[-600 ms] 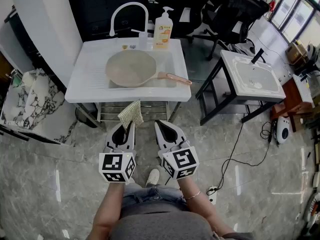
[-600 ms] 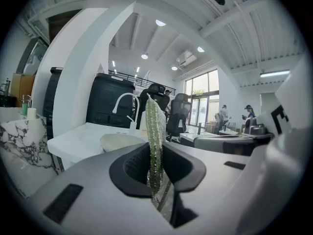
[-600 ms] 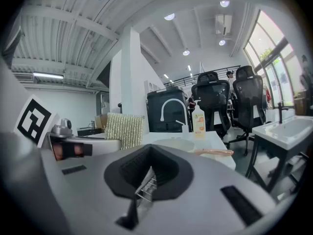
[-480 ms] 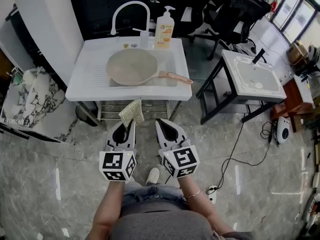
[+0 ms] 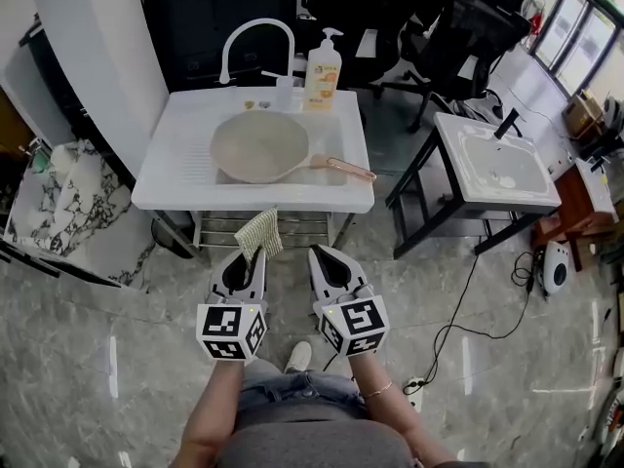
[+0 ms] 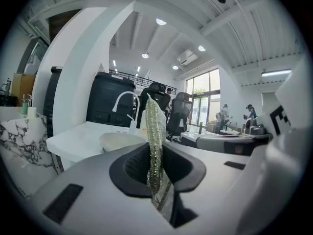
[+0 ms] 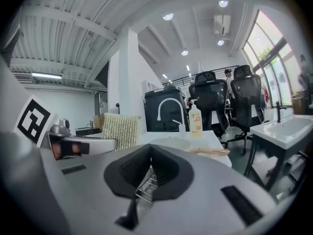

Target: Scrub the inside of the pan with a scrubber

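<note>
A beige pan point(image 5: 258, 147) with a pinkish handle point(image 5: 343, 169) lies over the basin of a white sink unit point(image 5: 175, 178). My left gripper point(image 5: 257, 253) hangs in front of the unit, below its front edge, shut on a yellow-green scrubber point(image 5: 258, 230) that sticks up from the jaws. The left gripper view shows the scrubber point(image 6: 154, 141) edge-on, with the pan point(image 6: 120, 141) beyond it. My right gripper point(image 5: 316, 253) is beside the left one, shut with nothing held. The right gripper view shows the scrubber point(image 7: 120, 130) at left and the pan point(image 7: 170, 144) ahead.
A white faucet point(image 5: 255, 42) and an orange soap bottle point(image 5: 323, 70) stand at the back of the sink. A second sink on a black frame point(image 5: 492, 167) stands to the right, a marble slab point(image 5: 58, 203) to the left. Office chairs point(image 5: 468, 27) are behind. A cable point(image 5: 458, 295) runs over the floor.
The sink unit and pan sit slightly lower in the head view than before. Both grippers keep the same pose side by side; the scrubber stays clamped in the left one.
</note>
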The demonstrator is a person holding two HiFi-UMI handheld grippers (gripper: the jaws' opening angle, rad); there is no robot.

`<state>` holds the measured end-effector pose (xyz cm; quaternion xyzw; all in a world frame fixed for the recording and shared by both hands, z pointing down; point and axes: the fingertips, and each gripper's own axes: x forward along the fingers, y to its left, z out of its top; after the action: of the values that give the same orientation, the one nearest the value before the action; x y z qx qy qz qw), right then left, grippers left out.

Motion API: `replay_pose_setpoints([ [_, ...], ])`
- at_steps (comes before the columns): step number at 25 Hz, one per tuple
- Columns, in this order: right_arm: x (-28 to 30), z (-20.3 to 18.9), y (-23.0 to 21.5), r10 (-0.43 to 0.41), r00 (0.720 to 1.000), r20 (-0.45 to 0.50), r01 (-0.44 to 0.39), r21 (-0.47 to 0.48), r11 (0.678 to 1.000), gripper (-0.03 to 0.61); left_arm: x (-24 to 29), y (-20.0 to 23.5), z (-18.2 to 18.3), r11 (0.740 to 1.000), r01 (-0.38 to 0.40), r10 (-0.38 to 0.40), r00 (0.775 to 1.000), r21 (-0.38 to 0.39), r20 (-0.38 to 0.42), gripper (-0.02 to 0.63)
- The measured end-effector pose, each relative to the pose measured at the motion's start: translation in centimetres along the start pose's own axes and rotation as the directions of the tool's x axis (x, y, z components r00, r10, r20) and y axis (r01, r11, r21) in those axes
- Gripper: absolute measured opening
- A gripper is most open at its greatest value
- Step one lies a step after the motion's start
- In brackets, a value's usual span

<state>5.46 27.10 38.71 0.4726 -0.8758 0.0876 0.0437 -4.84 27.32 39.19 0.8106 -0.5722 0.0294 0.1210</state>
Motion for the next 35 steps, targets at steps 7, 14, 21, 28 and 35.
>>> replay_pose_setpoints([
  [7,-0.1,0.4,-1.9,-0.015,1.000,0.002,0.015,0.011,1.000,0.011,0.9,0.4,1.1,1.000,-0.028,0.028,0.999,0.010,0.020,0.063],
  [14,0.1,0.3,-3.7,-0.027,1.000,-0.003,0.027,0.035,0.999,0.011,2.2,2.2,1.9,0.998,-0.068,0.068,0.998,-0.008,0.014,0.063],
  [21,2.6,1.2,-5.8,-0.057,0.998,0.001,0.057,0.045,0.997,0.011,5.8,3.6,2.6,0.999,-0.046,0.046,0.999,-0.028,-0.006,0.063],
  [28,8.2,1.7,-7.8,-0.070,0.997,-0.014,0.071,0.032,0.997,0.011,11.3,6.9,3.2,0.998,-0.031,0.030,0.999,-0.060,-0.010,0.063],
  [35,15.6,3.3,-10.3,-0.103,0.994,-0.022,0.104,0.038,0.994,0.011,17.4,12.1,5.3,0.997,-0.021,0.019,1.000,-0.069,-0.023,0.063],
])
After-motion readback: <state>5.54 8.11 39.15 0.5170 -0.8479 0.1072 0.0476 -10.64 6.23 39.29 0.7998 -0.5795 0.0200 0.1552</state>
